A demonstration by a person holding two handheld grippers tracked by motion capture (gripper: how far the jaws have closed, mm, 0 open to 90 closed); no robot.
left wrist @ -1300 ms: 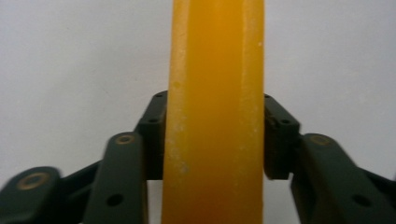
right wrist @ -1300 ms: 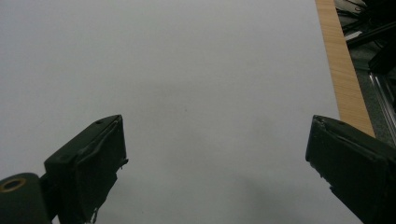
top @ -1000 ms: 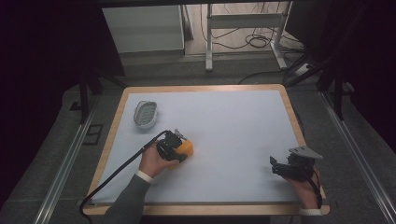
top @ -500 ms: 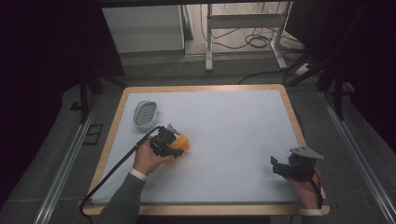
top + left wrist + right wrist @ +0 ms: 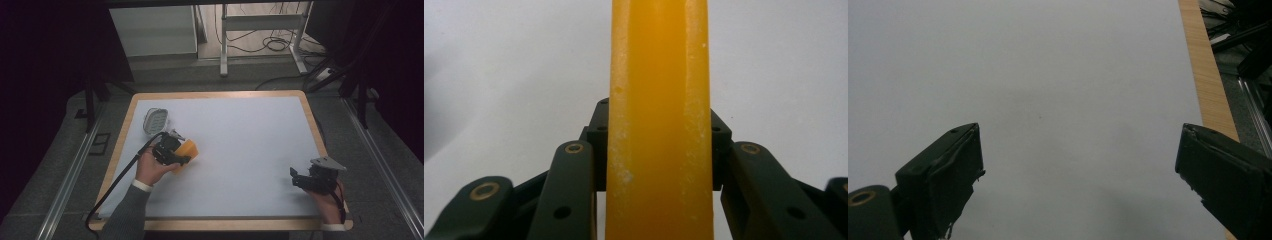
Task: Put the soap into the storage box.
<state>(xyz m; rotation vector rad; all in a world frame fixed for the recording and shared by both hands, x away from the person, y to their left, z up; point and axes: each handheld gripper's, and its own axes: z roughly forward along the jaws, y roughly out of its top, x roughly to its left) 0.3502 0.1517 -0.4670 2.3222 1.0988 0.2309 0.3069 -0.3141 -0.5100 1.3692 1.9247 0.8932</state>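
Note:
My left gripper [image 5: 181, 153] is shut on an orange block [image 5: 187, 149], held a little above the white table top at its left side. In the left gripper view the orange block [image 5: 659, 100] stands upright between the two black jaws, which press on its sides, so my left gripper [image 5: 659, 145] is closed around it. A small grey oval dish [image 5: 156, 120] lies just beyond the left hand, apart from the block. My right gripper [image 5: 299, 179] rests low near the table's front right corner; its own view shows my right gripper [image 5: 1080, 165] open wide over bare white surface.
The table [image 5: 215, 94] has a wooden rim around a white top. A black cable [image 5: 117, 182] trails from the left gripper over the front left edge. Beyond the table stand a metal frame [image 5: 260, 30] and floor cables. The wooden edge [image 5: 1205, 70] runs at the right of the right gripper view.
The left hand has carried the orange block a little to the left and away from the person, closer to the grey dish. The right hand has kept still.

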